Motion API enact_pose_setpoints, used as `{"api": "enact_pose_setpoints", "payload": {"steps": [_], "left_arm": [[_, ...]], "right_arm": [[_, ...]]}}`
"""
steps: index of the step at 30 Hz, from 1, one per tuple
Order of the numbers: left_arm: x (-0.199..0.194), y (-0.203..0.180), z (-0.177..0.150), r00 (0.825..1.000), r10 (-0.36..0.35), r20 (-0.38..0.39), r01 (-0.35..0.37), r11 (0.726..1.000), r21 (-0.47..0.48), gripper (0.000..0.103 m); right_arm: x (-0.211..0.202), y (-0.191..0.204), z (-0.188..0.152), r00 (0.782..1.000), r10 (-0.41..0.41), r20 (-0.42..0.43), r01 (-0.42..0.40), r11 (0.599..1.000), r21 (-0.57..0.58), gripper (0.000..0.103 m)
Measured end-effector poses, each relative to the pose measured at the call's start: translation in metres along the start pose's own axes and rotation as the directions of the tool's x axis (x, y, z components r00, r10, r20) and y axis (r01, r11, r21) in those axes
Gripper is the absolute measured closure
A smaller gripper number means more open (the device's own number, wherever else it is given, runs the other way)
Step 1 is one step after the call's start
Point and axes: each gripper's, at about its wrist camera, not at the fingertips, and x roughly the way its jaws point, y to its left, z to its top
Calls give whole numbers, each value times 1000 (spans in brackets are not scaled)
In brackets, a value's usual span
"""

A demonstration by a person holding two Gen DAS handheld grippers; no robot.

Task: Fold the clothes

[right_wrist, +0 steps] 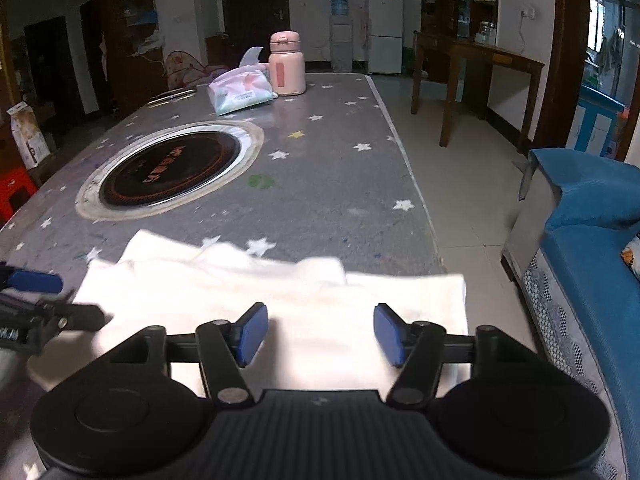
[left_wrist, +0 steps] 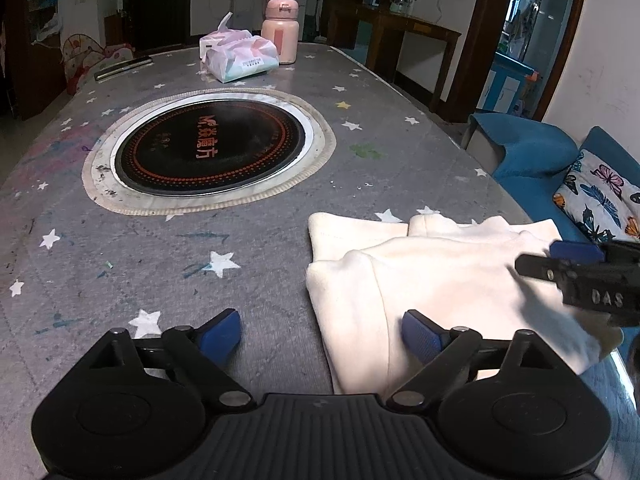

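Note:
A cream-white garment [left_wrist: 448, 280] lies partly folded on the grey star-patterned table [left_wrist: 260, 264], near its front right edge. It also shows in the right wrist view [right_wrist: 304, 304], with one side hanging over the table edge. My left gripper [left_wrist: 320, 336] is open and empty, low over the garment's left edge. My right gripper [right_wrist: 320, 334] is open and empty, just above the garment's near part. The right gripper shows at the right of the left wrist view [left_wrist: 576, 272]. The left gripper shows at the left of the right wrist view [right_wrist: 36, 300].
A round black induction cooker [left_wrist: 208, 152] is set into the table's middle. A tissue pack [left_wrist: 240, 56] and a pink bottle [left_wrist: 280, 32] stand at the far end. A blue sofa [right_wrist: 592, 264] stands to the right of the table, with tiled floor between.

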Motion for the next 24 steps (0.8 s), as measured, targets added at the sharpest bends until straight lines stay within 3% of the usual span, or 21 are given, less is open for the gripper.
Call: {"api": "enact_pose_setpoints", "payload": {"steps": [1,8,10,13,24], "left_arm": [[-2,-1,-2,1000,-1,2,1,1000,4,9],[-17,-7,-15,1000,-6,25,5,999,35,0],[-22,-7,-19,999,-7,32,6,999,41,0],[-30,-7,-27,999,0,46,-2,999,55,0],[-56,-2,-58,998,20,67,-26,996,90,0]], "right_arm": [[-3,2,-3,1000,2,1,-2,1000,-1,28],[-24,15,-25,1000,-11,18,11,1000,-13,14],[-29,19,-32,999,-20,25,21,1000,-21,5],[-35,25,-40,999,-31,31,32,999,-33,0],[-59,46,-69,999,-29,32,32,997,-77,0]]}}
